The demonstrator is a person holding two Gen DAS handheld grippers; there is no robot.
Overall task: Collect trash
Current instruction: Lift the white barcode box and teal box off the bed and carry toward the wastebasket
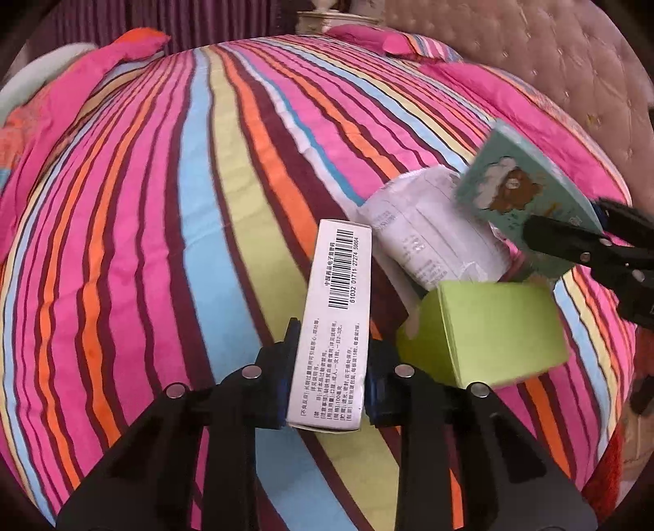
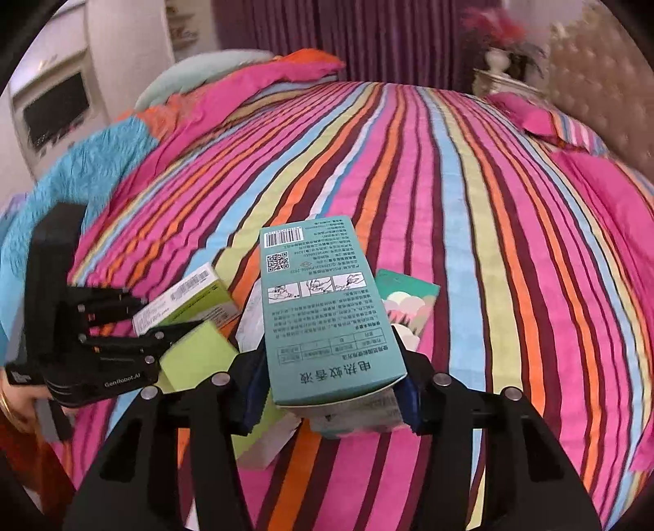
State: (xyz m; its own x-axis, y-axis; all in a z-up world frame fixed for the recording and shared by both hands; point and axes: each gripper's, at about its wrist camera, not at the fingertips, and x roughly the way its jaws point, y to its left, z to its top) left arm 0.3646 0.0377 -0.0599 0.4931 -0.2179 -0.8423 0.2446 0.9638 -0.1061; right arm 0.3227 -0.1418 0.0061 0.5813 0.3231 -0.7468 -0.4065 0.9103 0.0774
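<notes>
My left gripper point(image 1: 327, 367) is shut on a long white box with a barcode point(image 1: 333, 322), held above the striped bedspread point(image 1: 163, 204); it also shows in the right wrist view point(image 2: 184, 298). My right gripper point(image 2: 331, 392) is shut on a teal box point(image 2: 323, 310) with printed text, seen from the left wrist as a teal box with a bear picture point(image 1: 523, 179). On the bed below lie a lime green box point(image 1: 486, 331), a white plastic wrapper point(image 1: 429, 237) and a green patterned card point(image 2: 404, 302).
Pink pillows point(image 1: 392, 41) and a tufted headboard point(image 1: 552, 61) stand at the far right. A blue blanket point(image 2: 81, 171) lies at the bed's left. A nightstand with a vase point(image 2: 502, 69) and purple curtains point(image 2: 347, 32) are behind.
</notes>
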